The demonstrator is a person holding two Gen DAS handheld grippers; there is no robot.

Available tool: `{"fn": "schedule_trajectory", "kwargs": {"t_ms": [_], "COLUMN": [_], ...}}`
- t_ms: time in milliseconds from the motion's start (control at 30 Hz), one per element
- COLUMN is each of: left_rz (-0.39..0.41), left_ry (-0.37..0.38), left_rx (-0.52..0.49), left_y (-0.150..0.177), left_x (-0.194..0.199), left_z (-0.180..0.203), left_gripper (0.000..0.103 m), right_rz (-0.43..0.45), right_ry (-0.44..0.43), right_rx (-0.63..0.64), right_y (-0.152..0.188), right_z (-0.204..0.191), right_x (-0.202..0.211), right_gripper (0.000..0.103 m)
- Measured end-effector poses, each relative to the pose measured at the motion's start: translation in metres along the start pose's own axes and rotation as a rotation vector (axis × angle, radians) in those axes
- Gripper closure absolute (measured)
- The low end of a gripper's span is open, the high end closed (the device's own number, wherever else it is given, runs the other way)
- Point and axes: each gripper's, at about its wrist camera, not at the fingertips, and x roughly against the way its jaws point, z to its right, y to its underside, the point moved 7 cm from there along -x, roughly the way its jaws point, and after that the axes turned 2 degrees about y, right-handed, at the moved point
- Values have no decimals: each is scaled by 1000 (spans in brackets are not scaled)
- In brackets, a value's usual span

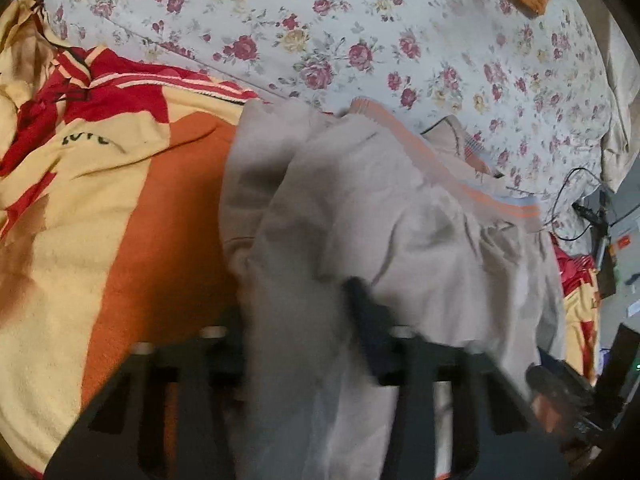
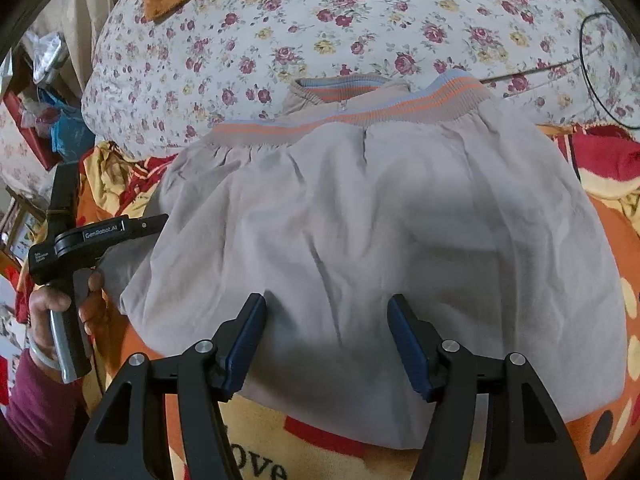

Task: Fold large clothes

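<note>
I am pinching a bunched fold of the grey jacket [image 1: 360, 216] in my left gripper [image 1: 304, 344] at its left edge, while my right gripper [image 2: 326, 344] is hovering spread over its near hem; the jacket's striped waistband [image 2: 360, 108] is lying across the far side of the bed [image 2: 360, 20], left hand nearer.

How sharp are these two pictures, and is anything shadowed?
Left wrist view: motion-blurred, left gripper and beige jacket smeared. Right wrist view: sharp; right gripper casts a shadow on the jacket. Both bulge with fisheye distortion.
</note>
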Motion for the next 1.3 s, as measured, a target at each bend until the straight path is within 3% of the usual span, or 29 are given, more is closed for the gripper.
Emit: {"fn": "schedule_trajectory", "kwargs": {"t_ms": [67, 167, 267, 500, 667, 733, 800, 1067, 1300], "left_rz": [18, 45, 36, 28, 35, 34, 38, 37, 34], "left_ry": [3, -19, -25, -31, -48, -63, -77, -118, -130], "left_rx": [-23, -80, -65, 16, -1, -31, -54, -73, -63], "left_y": [1, 5, 7, 13, 15, 14, 14, 12, 10], "left_x": [7, 12, 6, -2, -2, 0, 2, 0, -2], "left_z": [7, 12, 8, -3, 1, 7, 12, 15, 14], "left_gripper": [90, 90, 88, 56, 57, 65, 71, 71, 68], "right_rz": [1, 10, 15, 30, 72, 78, 87, 66, 61], "right_ry": [-2, 1, 2, 24, 39, 42, 36, 17, 46], "right_rx": [-8, -14, -24, -14, 2, 7, 16, 26, 18], "right_y": [0, 0, 1, -5, -14, -18, -25, -26, -13], "right_z": [2, 5, 8, 15, 17, 16, 12, 1, 18], "right_x": [1, 5, 8, 12, 16, 15, 15, 4, 13], "right_gripper": [38, 38, 38, 38, 41, 49, 51, 50, 50]}}
